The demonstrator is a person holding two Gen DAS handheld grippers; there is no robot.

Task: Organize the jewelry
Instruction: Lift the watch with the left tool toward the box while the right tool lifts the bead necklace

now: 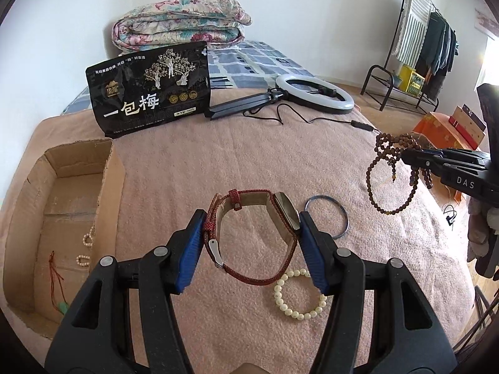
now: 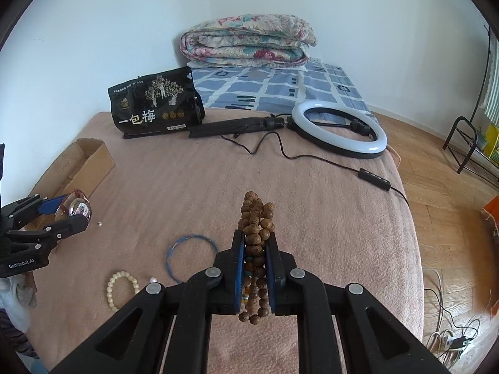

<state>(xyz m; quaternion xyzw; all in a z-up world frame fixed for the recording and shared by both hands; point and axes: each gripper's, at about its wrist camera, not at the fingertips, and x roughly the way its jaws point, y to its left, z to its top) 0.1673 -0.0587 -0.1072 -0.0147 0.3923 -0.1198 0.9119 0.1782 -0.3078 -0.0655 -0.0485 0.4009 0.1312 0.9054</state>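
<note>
I am working over the bed (image 2: 312, 193), its pink blanket carrying everything. At its far end lie a folded quilt (image 2: 249, 40), a black snack bag (image 2: 152, 106) and a ring light (image 2: 340, 131) whose cable trails toward the near right. On the left sits the cardboard box (image 1: 78, 193), with a few pearl pieces and a red cord already in it; I take it to be where the jewelry goes.

My left gripper (image 1: 252, 240) has its jaws closed on the red-strapped watch (image 1: 249, 227), one pad on the strap, the other on the case, held clear of the blanket. My right gripper (image 2: 254, 265) has its jaws nearly shut, pinching the brown bead necklace (image 2: 255, 218), loops spilling above and below the pads.

The risks, as I judge them: the watch is held by a soft strap and a smooth case, so it could twist or slip free on the way to the box. The hanging bead loops could swing and snag the box's raised flap, or catch on the other gripper if both reach it together.

Still on the blanket near me lie a blue bangle (image 2: 191, 257) and a cream bead bracelet (image 2: 121, 290), well apart from the box.
</note>
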